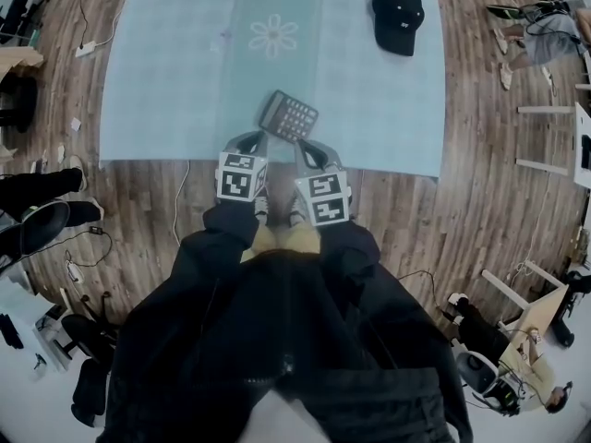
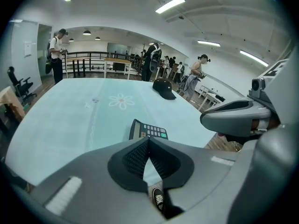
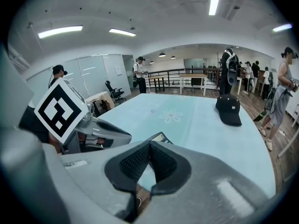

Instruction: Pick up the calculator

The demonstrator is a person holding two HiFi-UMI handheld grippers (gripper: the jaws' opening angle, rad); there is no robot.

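Dark jacket (image 1: 277, 340) fills the foreground. Left hand-held gripper (image 1: 249, 139) and right hand-held gripper (image 1: 314, 146) hover at the bench (image 1: 166, 81) edge, jaws pressed together, empty. Just beyond their tips lies the calculator (image 1: 288, 116); a black cap (image 1: 398, 17) sits well apart.

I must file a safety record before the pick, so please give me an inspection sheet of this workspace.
Surface: pale blue cloth with a flower print, flat.
Job's things: calculator lies near the front edge, keys up.
Clutter: black cap, far right.
Grippers: left gripper and right gripper both shut, empty, close to the calculator.
Cables: white cable and power strip on the wood floor, left.
Surroundings: people standing, office chair.
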